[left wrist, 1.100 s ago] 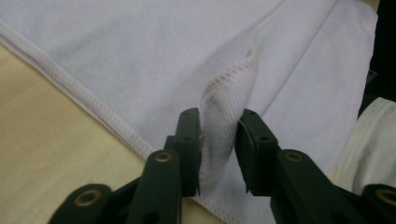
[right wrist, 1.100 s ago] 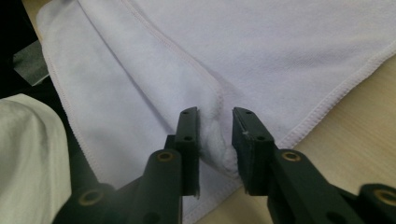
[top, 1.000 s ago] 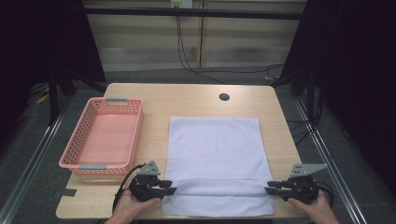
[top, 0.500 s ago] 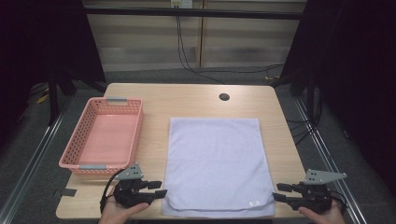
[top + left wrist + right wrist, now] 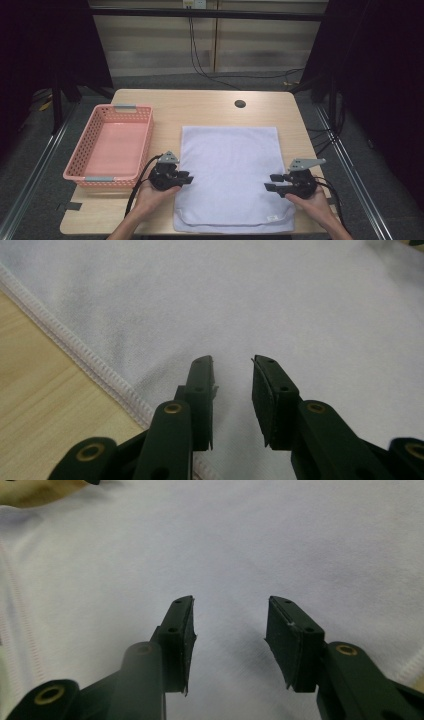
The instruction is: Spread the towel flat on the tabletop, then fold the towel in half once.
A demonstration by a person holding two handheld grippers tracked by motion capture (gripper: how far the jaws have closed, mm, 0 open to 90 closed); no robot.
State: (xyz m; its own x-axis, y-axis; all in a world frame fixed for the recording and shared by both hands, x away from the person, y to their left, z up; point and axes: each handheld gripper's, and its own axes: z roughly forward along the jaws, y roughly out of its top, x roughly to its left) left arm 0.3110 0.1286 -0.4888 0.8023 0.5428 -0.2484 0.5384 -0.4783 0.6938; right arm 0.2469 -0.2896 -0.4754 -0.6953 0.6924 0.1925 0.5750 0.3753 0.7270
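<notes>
1. Writing first: the only label I can find is a small white tag sewn near the towel's near right corner in the high view. Way too tiny to read from here.
2. The towel lies flat on the wooden surface, right of centre. Its near hem is rounded over at both corners, and its near edge sits close to the surface's near edge.
3. The towel's long axis runs away from me, from the near edge toward the far one, and its sides look roughly square with the surface.
4. My left claw is at the towel's left edge, about halfway along. In the left gripper view, the left claw has just been closing a bit, but there's a clear gap with flat cloth under it and nothing pinched. The stitched hem runs diagonally just beside it.
5. My right claw mirrors it at the right edge. In the right gripper view, the right claw is spread wider, again over plain towel and not clamped on anything.
6. Room to move: the pink basket sits just left of my left hand, so it's tight on that side. The far strip of surface past the towel is bare wood apart from a round cable hole. My right hand is close to the right edge, with only a narrow strip of wood beside the towel there.
</notes>
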